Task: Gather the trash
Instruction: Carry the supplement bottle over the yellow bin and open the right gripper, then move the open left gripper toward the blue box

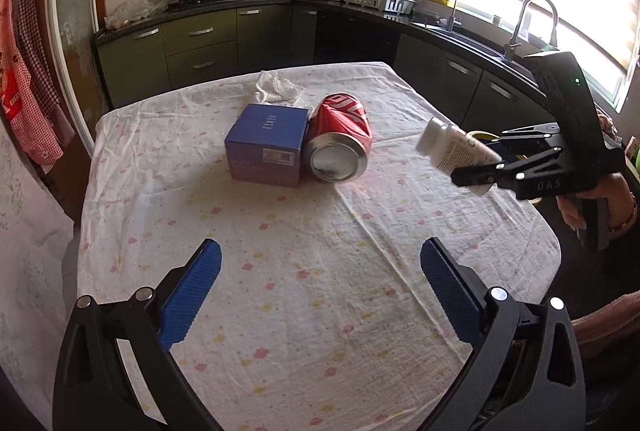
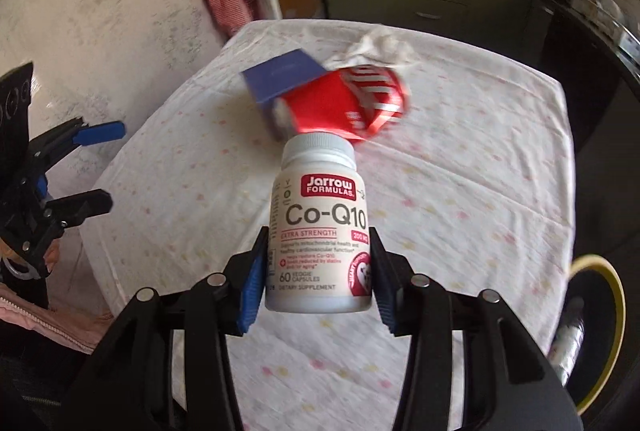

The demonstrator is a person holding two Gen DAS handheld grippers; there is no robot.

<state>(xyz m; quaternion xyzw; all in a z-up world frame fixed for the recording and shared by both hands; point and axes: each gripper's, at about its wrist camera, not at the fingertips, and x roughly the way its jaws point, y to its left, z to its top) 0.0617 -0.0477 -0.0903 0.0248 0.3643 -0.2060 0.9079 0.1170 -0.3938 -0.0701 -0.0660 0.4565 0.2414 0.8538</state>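
My right gripper is shut on a white supplement bottle with a white cap, held in the air over the table's right side. The left wrist view shows the same bottle in the right gripper. On the table lie a blue box, a dented red can on its side touching the box, and a crumpled white tissue behind them. My left gripper is open over the near part of the table with nothing between its fingers.
The table wears a white cloth with small pastel dots. A dark bin with a yellow rim stands beside the table on the right, with a bottle inside. Kitchen counters and a sink run along the back. A white wall is on the left.
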